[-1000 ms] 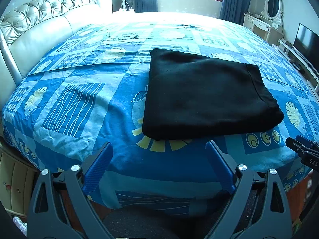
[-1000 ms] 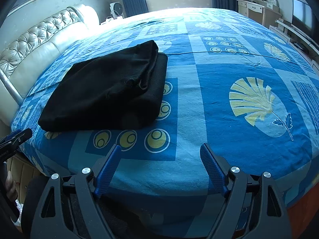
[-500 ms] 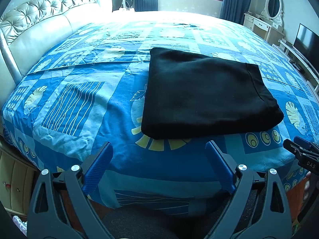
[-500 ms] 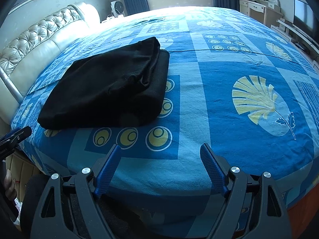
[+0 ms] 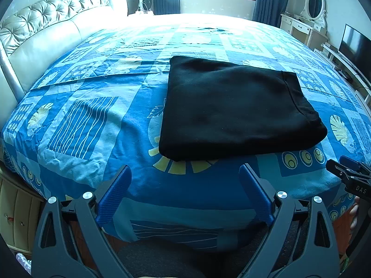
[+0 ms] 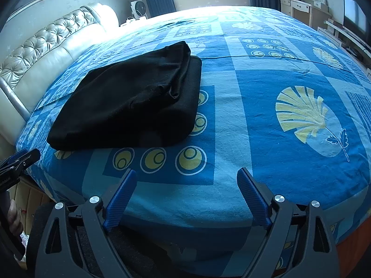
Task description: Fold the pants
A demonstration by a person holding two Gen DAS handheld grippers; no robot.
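Observation:
Black pants (image 5: pixel 234 108) lie folded into a thick rectangle on the blue patterned bedspread (image 5: pixel 92 120); the right wrist view shows the same pants (image 6: pixel 129 99) at left, their top layer a little rumpled. My left gripper (image 5: pixel 185 171) is open over the bed's near edge, short of the pants, with nothing between its fingers. My right gripper (image 6: pixel 186 173) hangs to the right of the pants, its jaws opening wider and holding nothing. Each gripper also shows at the edge of the other's view: the right gripper (image 5: pixel 347 173), the left gripper (image 6: pixel 18 162).
A tufted cream headboard (image 5: pixel 46 30) runs along the left side of the bed. At the far right stand a dresser with an oval mirror (image 5: pixel 313 2) and a television (image 5: pixel 357 44). A fan (image 5: pixel 146 1) sits by the window. A cream cabinet (image 5: pixel 16 210) is below left.
The right gripper's fingers have spread slightly wider. Both views shifted only a little; the pants lie as before.

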